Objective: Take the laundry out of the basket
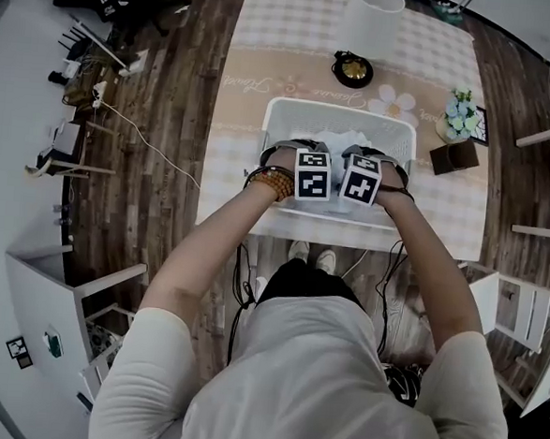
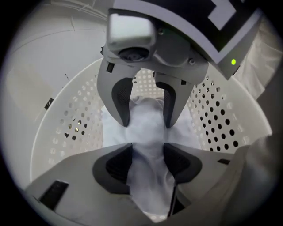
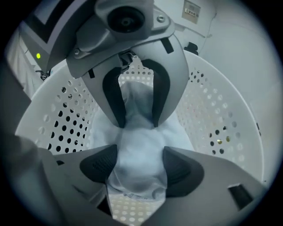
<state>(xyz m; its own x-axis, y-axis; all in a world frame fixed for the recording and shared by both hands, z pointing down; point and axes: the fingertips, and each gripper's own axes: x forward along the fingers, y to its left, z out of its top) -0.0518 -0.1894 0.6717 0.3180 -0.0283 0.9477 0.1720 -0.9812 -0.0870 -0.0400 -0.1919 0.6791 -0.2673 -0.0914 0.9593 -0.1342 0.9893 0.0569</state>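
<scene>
Laundry [image 1: 340, 140], one white cloth, lies in the basket [image 1: 339, 108] on the desk [image 1: 267, 63], left gripper [image 2: 147, 154] and right gripper [image 3: 139, 159] astride it with jaws spread, unclenched, apparently lined up to pinch and lift it.

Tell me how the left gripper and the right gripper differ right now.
The right gripper has its jaws wider apart than the left gripper. A thick bunch of white cloth fills the right gripper's gap, while a narrower fold runs through the left gripper's. Shared: both reach into the white basket, jaws open around that cloth.
</scene>
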